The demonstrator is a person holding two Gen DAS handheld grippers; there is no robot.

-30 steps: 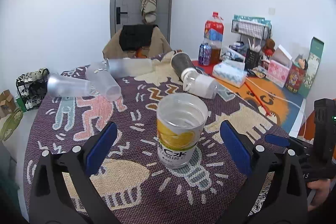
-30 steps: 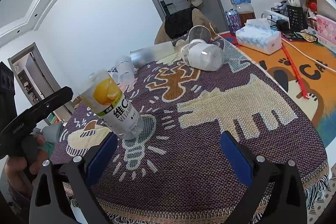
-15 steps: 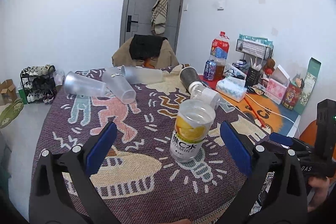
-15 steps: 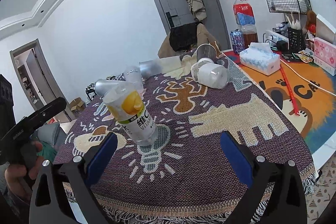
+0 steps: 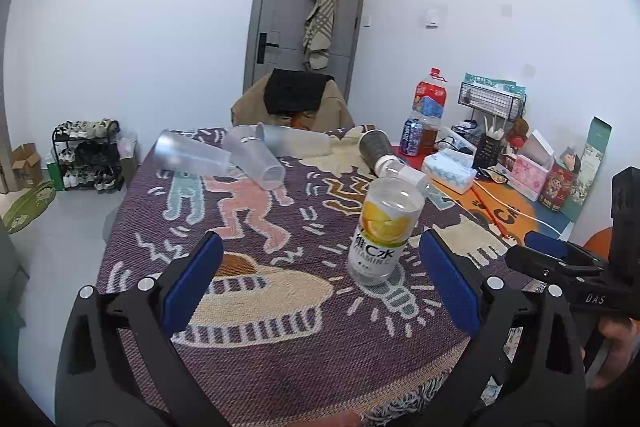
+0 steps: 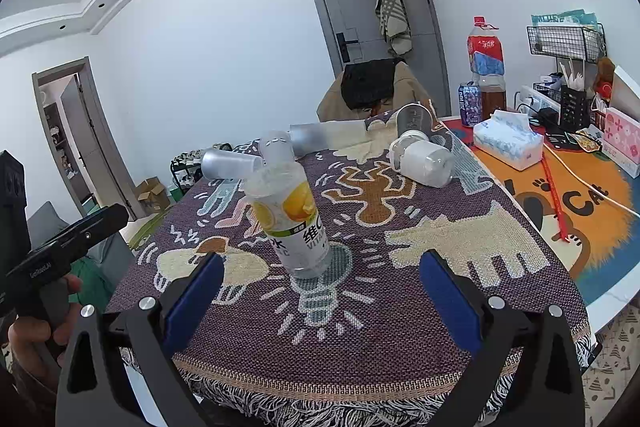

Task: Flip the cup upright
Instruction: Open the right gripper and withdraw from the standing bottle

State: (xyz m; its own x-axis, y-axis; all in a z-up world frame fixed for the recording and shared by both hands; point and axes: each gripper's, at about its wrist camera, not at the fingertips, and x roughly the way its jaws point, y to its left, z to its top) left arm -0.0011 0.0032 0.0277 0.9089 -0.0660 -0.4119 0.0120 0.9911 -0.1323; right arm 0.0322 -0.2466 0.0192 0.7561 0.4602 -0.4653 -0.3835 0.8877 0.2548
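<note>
The clear plastic cup with the yellow lemon label (image 5: 382, 231) stands upright, mouth up, on the light-bulb figure of the purple patterned cloth (image 5: 280, 327) covering the worktop, right of centre in the left wrist view and at centre in the right wrist view. Judged from its posture, this cup's flip is complete.

The left gripper (image 5: 320, 281) has its jaws wide and empty; the cup sits ahead of them, nearer the right-hand finger, untouched. The right gripper (image 6: 318, 291) likewise has its jaws wide and empty, short of the cup.

For the step in hand, the inspector advises keeping both sets of jaws spread and clear of the cup, since a light empty cup would probably tip at a nudge.

Count: one upright labelled cup; three frosted translucent cups (image 5: 256, 157) lying on their sides in the upper middle; one dark cup (image 5: 374, 147) and one white cup (image 6: 426, 163) lying beside it. Two grippers.
</note>
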